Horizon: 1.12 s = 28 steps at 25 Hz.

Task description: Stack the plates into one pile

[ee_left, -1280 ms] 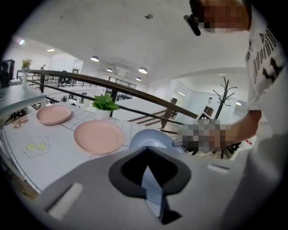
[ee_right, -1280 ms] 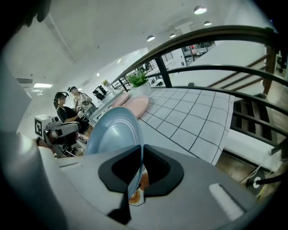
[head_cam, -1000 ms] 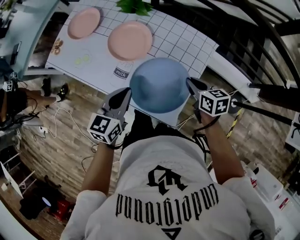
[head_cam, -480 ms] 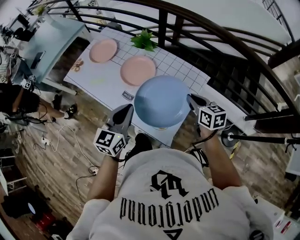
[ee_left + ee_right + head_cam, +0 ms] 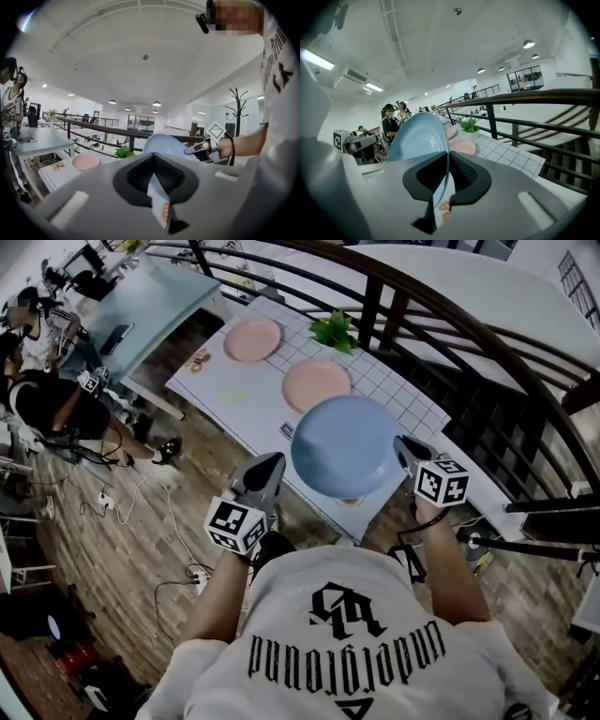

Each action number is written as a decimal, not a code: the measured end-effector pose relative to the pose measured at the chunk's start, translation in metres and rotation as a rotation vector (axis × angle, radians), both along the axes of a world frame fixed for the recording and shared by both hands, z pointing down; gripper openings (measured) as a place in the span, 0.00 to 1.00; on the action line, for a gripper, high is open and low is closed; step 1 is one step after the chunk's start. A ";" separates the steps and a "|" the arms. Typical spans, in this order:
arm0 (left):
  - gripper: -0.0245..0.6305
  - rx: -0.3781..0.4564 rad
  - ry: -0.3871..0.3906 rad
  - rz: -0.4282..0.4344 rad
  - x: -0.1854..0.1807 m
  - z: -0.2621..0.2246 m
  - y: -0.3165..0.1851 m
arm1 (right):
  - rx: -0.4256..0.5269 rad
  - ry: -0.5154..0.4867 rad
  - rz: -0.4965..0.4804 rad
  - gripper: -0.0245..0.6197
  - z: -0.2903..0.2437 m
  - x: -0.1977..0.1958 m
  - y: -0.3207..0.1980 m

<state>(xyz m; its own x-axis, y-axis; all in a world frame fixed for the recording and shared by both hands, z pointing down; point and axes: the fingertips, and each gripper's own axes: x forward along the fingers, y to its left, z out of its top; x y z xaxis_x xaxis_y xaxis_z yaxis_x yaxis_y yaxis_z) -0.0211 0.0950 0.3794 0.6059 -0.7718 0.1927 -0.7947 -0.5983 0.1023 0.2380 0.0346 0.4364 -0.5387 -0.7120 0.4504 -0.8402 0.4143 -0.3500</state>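
My right gripper (image 5: 405, 450) is shut on the right rim of a blue plate (image 5: 345, 446) and holds it in the air above the near end of the white table (image 5: 234, 395). In the right gripper view the blue plate (image 5: 419, 138) stands on edge between the jaws (image 5: 445, 173). My left gripper (image 5: 267, 474) hovers beside the plate's left edge with its jaws together and nothing in them; its own view shows the plate (image 5: 164, 144) well ahead. Two pink plates (image 5: 253, 339) (image 5: 317, 383) lie apart on the table.
A green plant (image 5: 336, 331) stands at the table's far edge, against a dark railing (image 5: 450, 324). A gridded mat (image 5: 398, 395) covers the table's right part. People stand by a teal table (image 5: 159, 296) at the left. Cables lie on the wooden floor (image 5: 141, 512).
Both grippers have risen with the blue plate, so the table and pink plates look smaller and farther away. The left gripper stays beside the plate's edge.
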 end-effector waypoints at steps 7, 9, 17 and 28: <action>0.11 0.015 -0.023 0.048 -0.056 -0.003 -0.017 | 0.001 0.004 0.055 0.07 -0.004 -0.046 -0.011; 0.11 0.012 -0.005 0.052 -0.083 -0.007 -0.028 | 0.003 0.004 0.077 0.07 -0.006 -0.064 -0.016; 0.11 -0.003 0.061 0.139 -0.179 -0.012 -0.073 | 0.021 0.023 0.214 0.07 -0.019 -0.132 -0.033; 0.11 -0.002 0.094 0.261 -0.251 -0.020 -0.123 | 0.025 0.041 0.372 0.07 -0.032 -0.191 -0.036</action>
